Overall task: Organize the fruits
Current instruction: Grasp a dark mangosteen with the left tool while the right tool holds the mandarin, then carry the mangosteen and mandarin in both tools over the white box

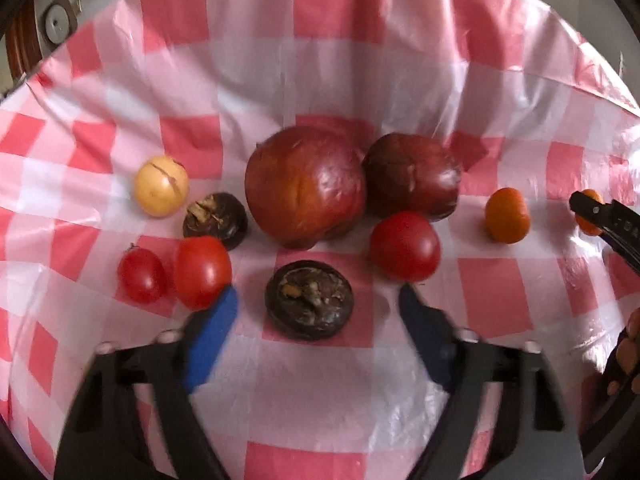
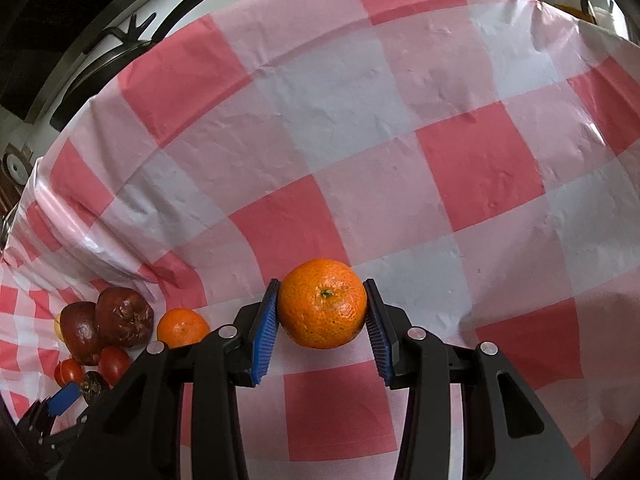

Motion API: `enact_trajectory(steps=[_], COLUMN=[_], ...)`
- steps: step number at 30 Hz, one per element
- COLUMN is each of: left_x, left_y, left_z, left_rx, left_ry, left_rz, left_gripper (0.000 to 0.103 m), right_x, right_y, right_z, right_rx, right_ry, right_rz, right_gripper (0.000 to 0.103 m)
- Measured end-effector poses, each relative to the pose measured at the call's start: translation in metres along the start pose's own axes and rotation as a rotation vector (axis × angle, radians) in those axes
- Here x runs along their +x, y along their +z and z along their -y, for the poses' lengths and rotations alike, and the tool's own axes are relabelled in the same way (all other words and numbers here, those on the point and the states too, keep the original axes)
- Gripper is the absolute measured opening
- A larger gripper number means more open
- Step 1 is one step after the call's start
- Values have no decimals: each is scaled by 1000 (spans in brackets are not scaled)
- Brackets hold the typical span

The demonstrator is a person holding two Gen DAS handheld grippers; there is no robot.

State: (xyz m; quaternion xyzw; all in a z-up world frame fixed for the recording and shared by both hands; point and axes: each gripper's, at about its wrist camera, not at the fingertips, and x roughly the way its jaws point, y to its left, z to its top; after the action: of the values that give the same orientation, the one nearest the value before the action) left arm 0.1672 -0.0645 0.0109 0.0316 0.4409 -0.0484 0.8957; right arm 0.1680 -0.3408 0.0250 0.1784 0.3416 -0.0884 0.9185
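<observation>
In the left wrist view my left gripper (image 1: 318,294) is open, its blue pads either side of a dark brown round fruit (image 1: 310,300) without touching it. Just beyond lie three red tomatoes (image 1: 404,246) (image 1: 202,272) (image 1: 142,276), two large dark red fruits (image 1: 304,188) (image 1: 412,176), a second brown fruit (image 1: 216,220), a cracked yellow fruit (image 1: 160,186) and a mandarin (image 1: 507,215). In the right wrist view my right gripper (image 2: 322,284) is shut on an orange mandarin (image 2: 322,308), just above the cloth. The other mandarin (image 2: 182,328) lies to its left.
A pink-and-white checked plastic tablecloth (image 2: 400,140) covers the table, with wide bare cloth ahead of the right gripper. The table's far edge curves across the top; dark furniture (image 2: 120,40) stands beyond it. A person's hand (image 1: 628,352) shows at the right edge.
</observation>
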Motion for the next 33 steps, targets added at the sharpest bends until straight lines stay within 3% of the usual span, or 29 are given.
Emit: enact_trajectory(steps=[1, 5, 9, 15, 20, 33], left_x=[-1, -11, -53, -112, -166, -244], left_y=[0, -3, -10, -57, -106, -232], left_z=[-1, -14, -34, -92, -146, -254], left_rx=[5, -27, -58, -174, -221, -294], left_ry=[5, -50, -21, 32, 127, 223], left_rz=[15, 31, 130, 201, 271, 257], left_gripper=[44, 43, 43, 43, 43, 43], right_x=[-1, -9, -21, -54, -95, -209], right_y=[1, -10, -12, -35, -83, -233], right_z=[-2, -1, -11, -45, -105, -241], right_rx=[-4, -24, -56, -114, -222, -480], right_ry=[2, 10, 22, 90, 164, 398], right_rz=[2, 10, 26, 26, 5, -91], right_gripper=[41, 41, 41, 41, 41, 41])
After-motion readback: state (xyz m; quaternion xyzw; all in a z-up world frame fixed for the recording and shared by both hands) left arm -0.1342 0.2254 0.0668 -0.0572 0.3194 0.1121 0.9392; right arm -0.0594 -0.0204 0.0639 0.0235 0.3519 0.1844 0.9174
